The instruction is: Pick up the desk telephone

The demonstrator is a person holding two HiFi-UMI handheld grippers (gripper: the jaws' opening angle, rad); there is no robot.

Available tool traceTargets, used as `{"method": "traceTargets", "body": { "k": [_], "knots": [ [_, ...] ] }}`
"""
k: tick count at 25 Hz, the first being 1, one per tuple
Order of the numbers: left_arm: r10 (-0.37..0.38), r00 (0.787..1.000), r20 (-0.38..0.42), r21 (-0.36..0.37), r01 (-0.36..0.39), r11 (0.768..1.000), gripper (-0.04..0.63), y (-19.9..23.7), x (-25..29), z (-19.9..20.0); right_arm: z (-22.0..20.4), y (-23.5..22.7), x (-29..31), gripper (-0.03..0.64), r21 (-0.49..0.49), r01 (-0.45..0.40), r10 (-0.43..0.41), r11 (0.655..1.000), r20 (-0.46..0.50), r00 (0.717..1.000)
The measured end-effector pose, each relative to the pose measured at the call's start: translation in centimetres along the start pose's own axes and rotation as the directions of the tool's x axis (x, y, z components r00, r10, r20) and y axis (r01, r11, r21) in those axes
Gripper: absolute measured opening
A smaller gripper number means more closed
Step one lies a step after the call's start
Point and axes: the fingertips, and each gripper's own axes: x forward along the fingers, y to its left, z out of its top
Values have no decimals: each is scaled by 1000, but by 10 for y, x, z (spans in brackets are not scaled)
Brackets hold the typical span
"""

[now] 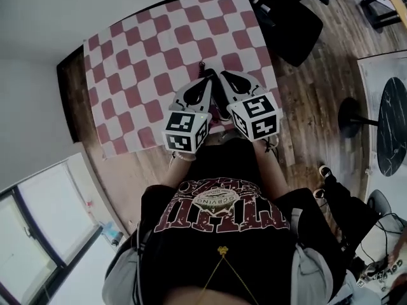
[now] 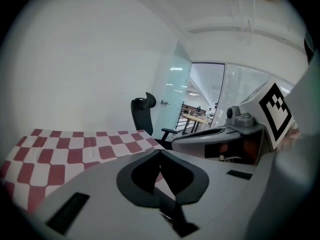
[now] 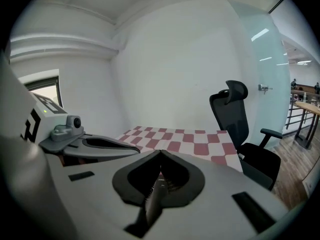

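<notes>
Left gripper [image 2: 159, 151]: jaws pressed together at the tips, nothing between them, carrying nothing.
Right gripper [image 3: 160, 152]: same story here, jaws closed tip to tip and empty.
Pair: side by side and close, tips angled toward each other, both pointed away from the person and tilted down over the near right part of the checkered cloth [image 1: 159, 49].
Desk telephone: nowhere to be seen in any of the three views. The cloth showed only red and white squares, so where the telephone stood could not be told.
Step in hand: by my reading an approach only, with the pick not yet begun.
Doing it well: find the telephone first, then spread the jaws wide before closing in. Taking the body from both sides looked the safer bet, so the handset would not slide off, and any cord would need watching.
Edges: the far edge of the cloth ran against the white wall. The dark table rim [image 1: 62, 78] showed along the left side. The right side dropped to the wooden floor [image 1: 305, 94], with the office chair [image 1: 286, 24] just beside the far right corner.
Open room: plenty of cloth ahead and to the left of the tips. The tight spot was the gap between the two grippers themselves.
</notes>
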Motion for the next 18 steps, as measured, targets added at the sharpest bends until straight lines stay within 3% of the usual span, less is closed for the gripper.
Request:
{"method": "traceTargets", "body": {
  "k": [6,18],
  "knots": [
    [69,997,-36,-34,-70,997,-2,10,-5,-15,-14,7,20,18,-19,-81,80,997,-57,995],
    [121,988,-91,-94,-129,987,-2,22,-18,-43,-69,14,49,18,-5,-136,132,991,-204,970]
  ]
}}
